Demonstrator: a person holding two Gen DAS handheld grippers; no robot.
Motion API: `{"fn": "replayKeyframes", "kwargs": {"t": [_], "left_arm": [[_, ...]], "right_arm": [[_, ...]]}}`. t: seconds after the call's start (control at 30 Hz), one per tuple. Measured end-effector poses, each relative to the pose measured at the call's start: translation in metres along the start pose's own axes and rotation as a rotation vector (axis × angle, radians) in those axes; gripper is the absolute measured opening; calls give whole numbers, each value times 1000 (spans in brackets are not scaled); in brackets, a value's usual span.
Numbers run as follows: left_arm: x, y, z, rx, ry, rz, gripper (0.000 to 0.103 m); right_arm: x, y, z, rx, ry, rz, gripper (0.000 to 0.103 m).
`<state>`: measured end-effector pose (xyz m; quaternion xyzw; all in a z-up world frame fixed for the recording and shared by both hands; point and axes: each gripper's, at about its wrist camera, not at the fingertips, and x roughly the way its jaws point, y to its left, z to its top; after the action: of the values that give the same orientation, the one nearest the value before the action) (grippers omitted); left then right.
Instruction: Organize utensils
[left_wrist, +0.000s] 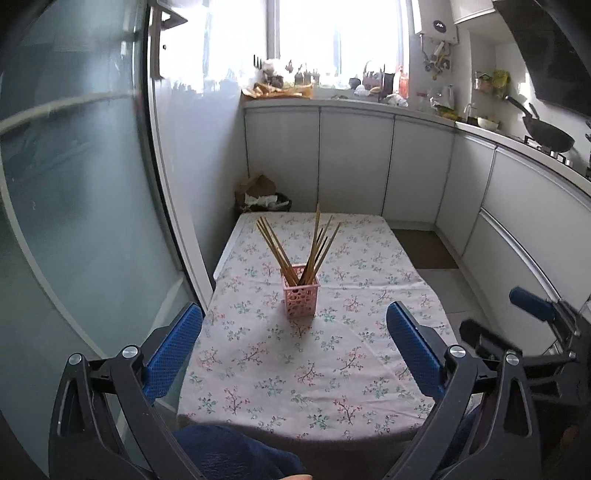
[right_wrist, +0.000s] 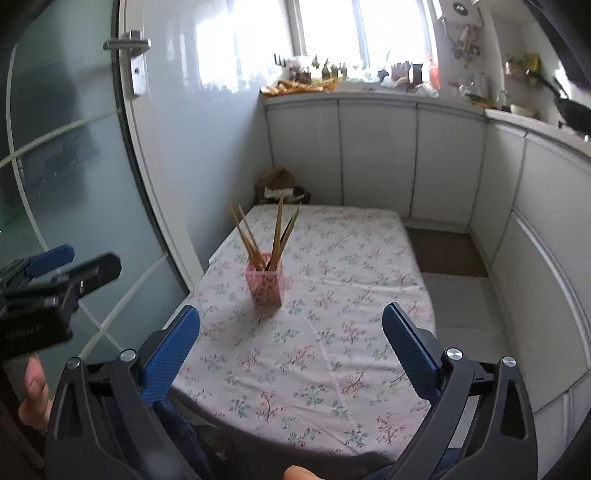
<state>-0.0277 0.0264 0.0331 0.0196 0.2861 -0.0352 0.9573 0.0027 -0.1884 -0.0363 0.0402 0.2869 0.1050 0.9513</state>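
Both left tongs and right tongs hung wide and empty, chopsticks standing splayed in the pink holder mid-frame on the desk; clipping them could tip the light holder

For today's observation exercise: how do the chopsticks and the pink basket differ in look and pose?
The chopsticks are thin, plain tan wooden sticks; the pink basket is a squat, square holder with perforated walls. The chopsticks lean outward in two fans; the pink basket stands upright on the floral tablecloth. Neither is being gripped.
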Motion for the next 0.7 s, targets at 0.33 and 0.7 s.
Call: {"fn": "replayKeyframes", "kwargs": {"t": [0.33,0.7], "left_arm": [[-1,-3,-1,11,10,-9,96],[-5,-6,-2,20,17,-27,96]], "right_arm": [[-17,3,11,8,-41,-80,96],[-19,6,11,6,-40,-97,96]]}}
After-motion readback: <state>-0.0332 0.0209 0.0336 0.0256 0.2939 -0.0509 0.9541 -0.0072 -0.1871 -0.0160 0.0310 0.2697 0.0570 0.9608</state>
